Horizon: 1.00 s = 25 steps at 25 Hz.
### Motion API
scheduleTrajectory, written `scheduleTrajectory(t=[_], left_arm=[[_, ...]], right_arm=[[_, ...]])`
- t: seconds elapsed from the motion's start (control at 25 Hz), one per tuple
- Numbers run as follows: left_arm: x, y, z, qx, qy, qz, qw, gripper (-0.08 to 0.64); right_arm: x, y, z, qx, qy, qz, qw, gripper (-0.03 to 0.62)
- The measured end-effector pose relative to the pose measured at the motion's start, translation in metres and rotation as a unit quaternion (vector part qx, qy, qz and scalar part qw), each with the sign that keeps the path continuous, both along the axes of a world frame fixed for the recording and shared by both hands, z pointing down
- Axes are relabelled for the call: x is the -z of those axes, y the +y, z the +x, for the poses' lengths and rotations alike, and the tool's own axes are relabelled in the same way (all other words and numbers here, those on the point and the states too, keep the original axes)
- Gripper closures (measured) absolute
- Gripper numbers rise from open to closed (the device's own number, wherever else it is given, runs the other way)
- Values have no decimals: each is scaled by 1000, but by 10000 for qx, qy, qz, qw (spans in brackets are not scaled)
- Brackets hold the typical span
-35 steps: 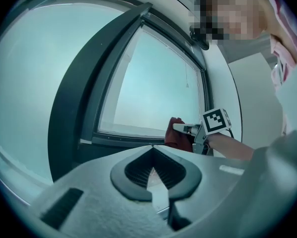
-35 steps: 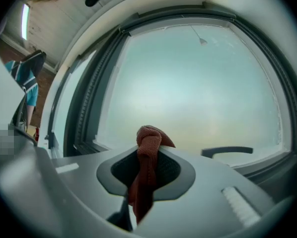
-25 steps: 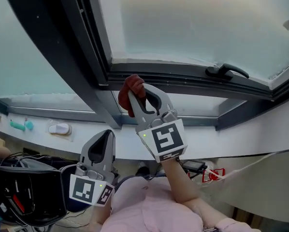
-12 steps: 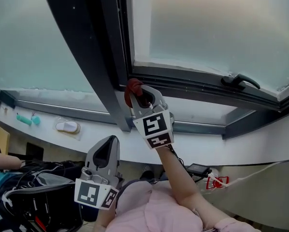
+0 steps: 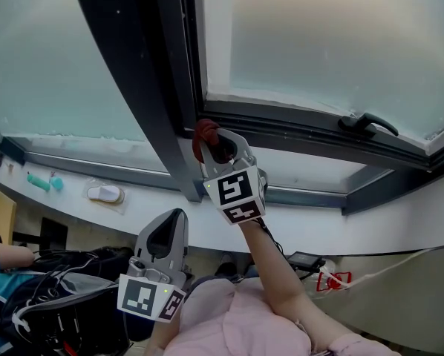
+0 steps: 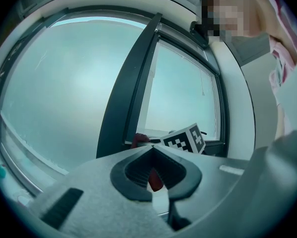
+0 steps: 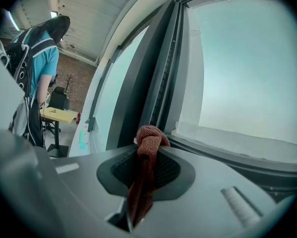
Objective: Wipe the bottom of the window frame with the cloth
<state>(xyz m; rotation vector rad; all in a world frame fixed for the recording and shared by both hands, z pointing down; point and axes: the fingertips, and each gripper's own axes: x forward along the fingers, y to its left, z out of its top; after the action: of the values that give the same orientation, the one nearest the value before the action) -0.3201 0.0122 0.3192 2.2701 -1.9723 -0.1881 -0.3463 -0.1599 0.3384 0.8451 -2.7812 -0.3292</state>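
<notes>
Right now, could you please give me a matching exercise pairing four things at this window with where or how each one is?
1. rust-red knitted cloth
2. left gripper
3. black lever window handle
4. small teal object

A. lying on the white sill, far left
B. on the dark frame, bottom rail, right side
C. pinched in the right gripper jaws
D. jaws shut, empty, held away from the window

Pairs: 1-C, 2-D, 3-B, 4-A
</notes>
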Motion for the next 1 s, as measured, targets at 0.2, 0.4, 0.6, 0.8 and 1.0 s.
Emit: scheduleTrajectory(t=[0.2,0.4,0.6,0.8,1.0], left_arm=[[-2,1,-2,78,-26,-41,10000,560],[-1,1,2,74,-46,-29,10000,560],[0,1,9,30,-68,-11,10000,560],[-1,1,17,-36,-103,-30,9999,559],[0,0,28,-137,-136,-22,9998,560]], right_arm=[[-3,-5,-1,10,28,-15,10000,534],[-5,-9,8,-63,-9,-107,9999,534],[-5,-12,19,-143,-54,-146,9998,534],[-5,-17,36,-261,-128,-173,9994,534],[-5,-21,54,-397,-201,-197,9988,534]])
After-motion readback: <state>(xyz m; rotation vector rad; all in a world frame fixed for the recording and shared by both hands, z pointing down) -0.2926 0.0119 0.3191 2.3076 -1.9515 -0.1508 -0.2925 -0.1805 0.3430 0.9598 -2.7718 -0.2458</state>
